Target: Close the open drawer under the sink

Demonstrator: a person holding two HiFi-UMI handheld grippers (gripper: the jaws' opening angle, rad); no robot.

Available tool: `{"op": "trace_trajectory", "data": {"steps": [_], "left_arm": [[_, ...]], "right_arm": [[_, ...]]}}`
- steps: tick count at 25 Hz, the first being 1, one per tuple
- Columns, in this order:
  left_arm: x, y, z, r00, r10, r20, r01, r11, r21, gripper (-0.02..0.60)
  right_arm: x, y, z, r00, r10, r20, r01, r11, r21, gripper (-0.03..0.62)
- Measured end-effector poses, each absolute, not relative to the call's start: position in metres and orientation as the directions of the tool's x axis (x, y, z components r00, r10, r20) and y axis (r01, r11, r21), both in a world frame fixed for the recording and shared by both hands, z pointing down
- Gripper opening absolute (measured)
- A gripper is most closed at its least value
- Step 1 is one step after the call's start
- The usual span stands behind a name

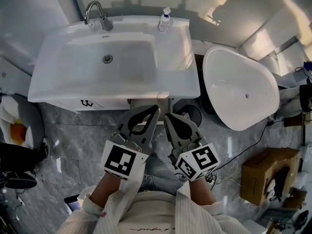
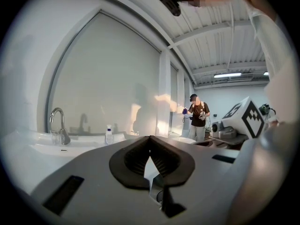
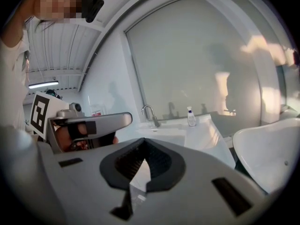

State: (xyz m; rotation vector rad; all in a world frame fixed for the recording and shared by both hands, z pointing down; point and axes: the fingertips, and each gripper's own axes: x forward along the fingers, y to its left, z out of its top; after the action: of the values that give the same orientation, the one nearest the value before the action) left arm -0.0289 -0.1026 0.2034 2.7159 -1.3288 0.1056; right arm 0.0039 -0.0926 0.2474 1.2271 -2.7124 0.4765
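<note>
1. Two points at the left first. The white sink (image 1: 73, 89), with its faucet (image 1: 95, 13), fills the upper left. The drawer (image 1: 97, 103) shows only as a white strip just under the basin's front rim, and the steep angle hides how far out it stands.
2. The left gripper (image 1: 155, 110) is held close to the person's body and aims at the cabinet. Its fingers are pressed together at the tips with nothing between them.
3. The right gripper (image 1: 168, 117), just beside it, is the same: tips meeting and empty.
4. The step probably needs no grasp. Set the closed tips against the middle of the drawer front and push straight in, evenly, so it does not skew. Ease off once it sits flush.
5. Further right, a soap bottle (image 1: 165, 19) stands on the sink's back corner. A white tub (image 1: 239, 91) sits beside the sink, and a cardboard box (image 1: 268, 174) rests on the glossy grey marbled floor (image 1: 73, 135) among cables.
6. A large frosted window rises behind the sink.
</note>
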Motion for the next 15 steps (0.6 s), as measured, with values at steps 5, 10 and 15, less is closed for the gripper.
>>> {"op": "trace_trajectory", "data": {"steps": [5, 10, 15], "left_arm": [[-0.033, -0.096, 0.218, 0.630, -0.764, 0.140, -0.777, -0.623, 0.090, 0.015], [-0.036, -0.096, 0.235, 0.655, -0.737, 0.166, -0.755, -0.648, 0.102, 0.015], [-0.041, -0.098, 0.254, 0.674, -0.715, 0.185, -0.738, -0.662, 0.127, 0.015]], "right_arm": [[0.001, -0.086, 0.261, -0.650, -0.712, 0.266, -0.760, 0.602, -0.246, 0.009], [-0.007, -0.087, 0.277, -0.636, -0.715, 0.290, -0.771, 0.577, -0.268, 0.009], [-0.010, -0.093, 0.293, -0.610, -0.728, 0.314, -0.792, 0.543, -0.280, 0.009]]}}
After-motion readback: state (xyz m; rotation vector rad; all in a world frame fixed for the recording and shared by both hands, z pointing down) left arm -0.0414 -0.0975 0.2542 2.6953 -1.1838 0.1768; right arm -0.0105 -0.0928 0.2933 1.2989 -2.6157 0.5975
